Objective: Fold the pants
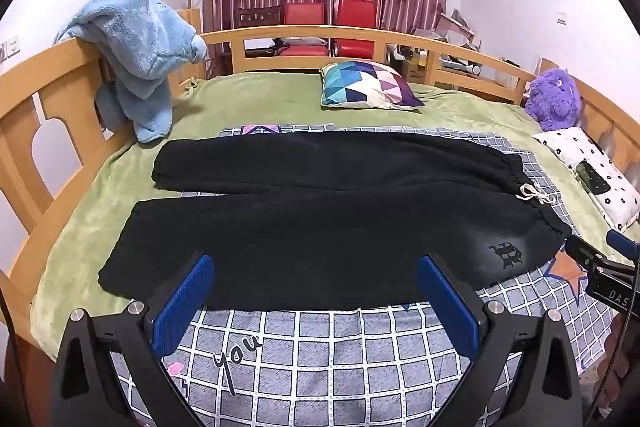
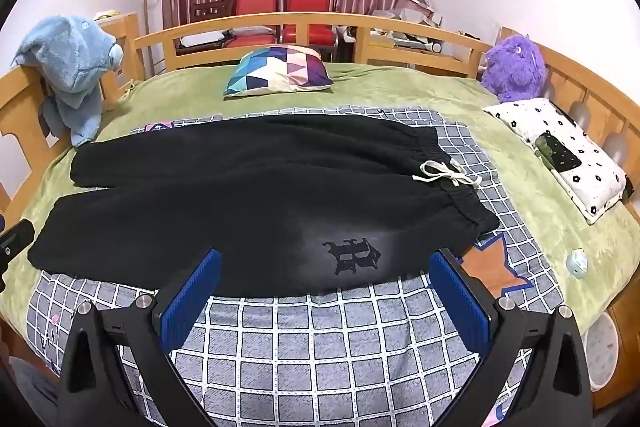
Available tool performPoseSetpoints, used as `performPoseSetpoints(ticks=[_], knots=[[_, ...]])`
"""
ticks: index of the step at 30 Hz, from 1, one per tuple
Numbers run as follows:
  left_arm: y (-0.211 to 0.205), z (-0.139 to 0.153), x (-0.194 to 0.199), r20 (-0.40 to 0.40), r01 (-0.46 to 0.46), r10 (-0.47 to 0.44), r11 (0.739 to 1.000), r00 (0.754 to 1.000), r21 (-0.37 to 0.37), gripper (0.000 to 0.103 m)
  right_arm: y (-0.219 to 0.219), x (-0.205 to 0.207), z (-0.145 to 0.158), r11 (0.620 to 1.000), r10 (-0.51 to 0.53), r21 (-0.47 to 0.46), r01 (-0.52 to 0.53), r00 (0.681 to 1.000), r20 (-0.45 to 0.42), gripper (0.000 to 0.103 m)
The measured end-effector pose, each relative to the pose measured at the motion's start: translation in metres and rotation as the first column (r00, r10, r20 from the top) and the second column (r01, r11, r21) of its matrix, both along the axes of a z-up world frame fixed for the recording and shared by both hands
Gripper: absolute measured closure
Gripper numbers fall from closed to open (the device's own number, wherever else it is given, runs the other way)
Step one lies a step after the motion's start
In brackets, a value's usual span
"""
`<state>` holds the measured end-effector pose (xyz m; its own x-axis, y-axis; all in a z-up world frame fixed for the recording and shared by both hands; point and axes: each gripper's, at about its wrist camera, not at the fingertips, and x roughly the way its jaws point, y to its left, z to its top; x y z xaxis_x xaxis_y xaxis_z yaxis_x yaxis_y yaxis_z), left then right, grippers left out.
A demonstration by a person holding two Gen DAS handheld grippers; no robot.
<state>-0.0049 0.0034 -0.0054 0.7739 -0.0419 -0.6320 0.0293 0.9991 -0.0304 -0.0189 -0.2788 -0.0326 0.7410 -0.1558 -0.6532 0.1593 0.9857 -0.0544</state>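
Black sweatpants [image 1: 320, 223] lie flat on a grey checked sheet [image 1: 320, 347], legs to the left, waistband with a white drawstring [image 1: 532, 193] to the right. They also show in the right wrist view [image 2: 256, 203], with a dark logo [image 2: 352, 255] near the front hem. My left gripper [image 1: 316, 271] is open and empty, over the near leg's front edge. My right gripper [image 2: 326, 265] is open and empty, over the logo at the near edge. The right gripper also shows at the left wrist view's right edge [image 1: 600, 263].
A green blanket [image 1: 260, 99] covers the bed inside a wooden rail [image 1: 304, 35]. A geometric pillow [image 1: 368, 87], a blue towel [image 1: 140, 55], a purple plush [image 2: 514, 67] and a floral pillow [image 2: 560, 151] lie around the pants. A small pale round object [image 2: 576, 263] sits at the right.
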Motion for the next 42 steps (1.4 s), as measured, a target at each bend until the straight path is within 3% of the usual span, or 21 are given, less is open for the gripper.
performPoseSetpoints(ticks=[42], knots=[[0.0053, -0.0024, 0.0018, -0.011, -0.027, 0.027, 1.0, 1.0, 0.005, 0.0, 0.0, 0.0074, -0.0073, 0.999, -0.002, 0.033, 0.002, 1.0, 0.008, 0.001]])
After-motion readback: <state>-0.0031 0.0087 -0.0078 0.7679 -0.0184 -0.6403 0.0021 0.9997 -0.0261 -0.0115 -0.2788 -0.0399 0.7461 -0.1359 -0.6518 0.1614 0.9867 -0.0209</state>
